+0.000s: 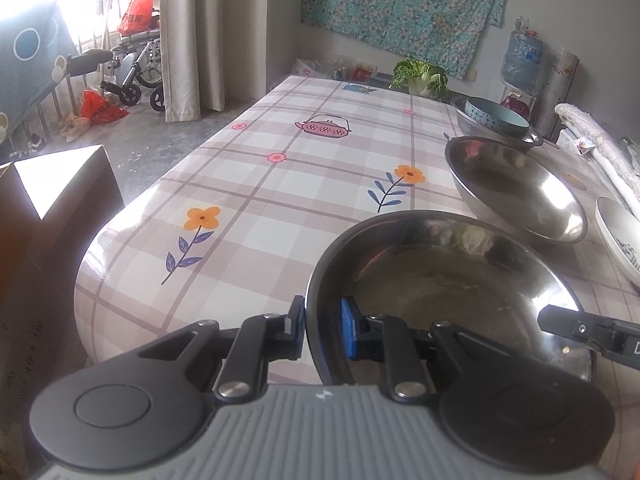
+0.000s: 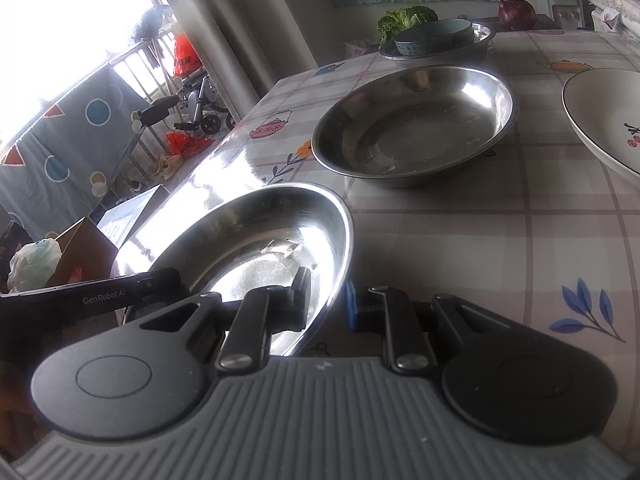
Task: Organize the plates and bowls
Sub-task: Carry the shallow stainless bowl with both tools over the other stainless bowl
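Note:
A steel bowl (image 1: 448, 284) is held at the table's near end, tilted. My left gripper (image 1: 322, 326) is shut on its left rim. My right gripper (image 2: 328, 298) is shut on its right rim (image 2: 340, 240); its finger also shows in the left wrist view (image 1: 576, 326). A second, larger steel bowl (image 1: 516, 188) (image 2: 416, 124) rests on the table just beyond. Farther back a blue ceramic bowl (image 1: 496, 116) (image 2: 434, 36) sits inside another steel bowl (image 1: 464, 120) (image 2: 480, 42). A white patterned plate (image 1: 618, 236) (image 2: 604, 120) lies at the right.
The table has a plaid floral cloth (image 1: 288, 184). Greens (image 1: 420, 76) and a red onion (image 2: 516, 14) lie at the far end. A cardboard box (image 1: 48, 208) stands off the left edge. A rolled white cloth (image 1: 600, 148) lies at the right.

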The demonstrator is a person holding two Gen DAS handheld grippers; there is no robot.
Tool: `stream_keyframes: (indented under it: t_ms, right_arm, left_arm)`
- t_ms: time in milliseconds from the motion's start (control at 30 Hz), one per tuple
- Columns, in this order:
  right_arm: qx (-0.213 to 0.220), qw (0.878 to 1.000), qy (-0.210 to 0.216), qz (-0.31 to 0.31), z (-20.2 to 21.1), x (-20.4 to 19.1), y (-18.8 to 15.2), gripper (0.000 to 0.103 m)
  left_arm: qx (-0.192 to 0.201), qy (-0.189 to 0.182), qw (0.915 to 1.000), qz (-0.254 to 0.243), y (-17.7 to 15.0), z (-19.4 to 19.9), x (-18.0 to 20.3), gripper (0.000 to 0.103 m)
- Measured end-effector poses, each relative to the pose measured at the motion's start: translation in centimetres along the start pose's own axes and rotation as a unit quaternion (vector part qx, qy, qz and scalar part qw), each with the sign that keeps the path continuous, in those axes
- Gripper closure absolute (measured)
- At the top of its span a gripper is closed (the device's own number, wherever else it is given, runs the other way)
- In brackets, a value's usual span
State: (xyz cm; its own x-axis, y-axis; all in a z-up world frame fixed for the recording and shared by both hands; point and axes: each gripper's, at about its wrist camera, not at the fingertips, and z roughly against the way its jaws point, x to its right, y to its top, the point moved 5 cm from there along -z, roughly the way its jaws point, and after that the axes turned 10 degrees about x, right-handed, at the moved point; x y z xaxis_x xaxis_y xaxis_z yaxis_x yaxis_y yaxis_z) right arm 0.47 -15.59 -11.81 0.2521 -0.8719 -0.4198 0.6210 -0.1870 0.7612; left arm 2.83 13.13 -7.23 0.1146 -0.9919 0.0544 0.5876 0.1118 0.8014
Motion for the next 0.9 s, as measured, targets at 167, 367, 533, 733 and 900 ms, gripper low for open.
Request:
stream_keyframes:
  t_ms: [167, 367, 533, 733, 900]
  right_arm:
    - [0.003, 1.0, 0.001, 0.001, 0.2, -0.2, 0.1, 0.087]
    - [0.011, 1.0, 0.004, 0.005, 0.7, -0.4, 0.5, 0.087]
    - [0.019, 1.0, 0.007, 0.007, 1.4, -0.8, 0.8, 0.087]
    - [0.026, 1.0, 0.006, 0.005, 2.1, -0.7, 1.3, 0.086]
    - [0.034, 0.999, -0.003, -0.002, 3.1, -0.5, 1.8, 0.086]
  left_arm:
    - [0.005, 0.001, 1.0, -0.001, 0.1, 0.5, 0.0, 0.083]
    - [0.015, 0.0, 0.9999, 0.0, 0.6, 1.2, 0.0, 0.083]
    - [0.024, 0.0, 0.9997, 0.001, 1.2, 1.7, 0.1, 0.083]
    - [0.036, -0.008, 0.9993, -0.001, 2.1, 2.1, 0.6, 0.083]
    - [0.047, -0.028, 0.9985, -0.003, 3.2, 2.0, 1.4, 0.083]
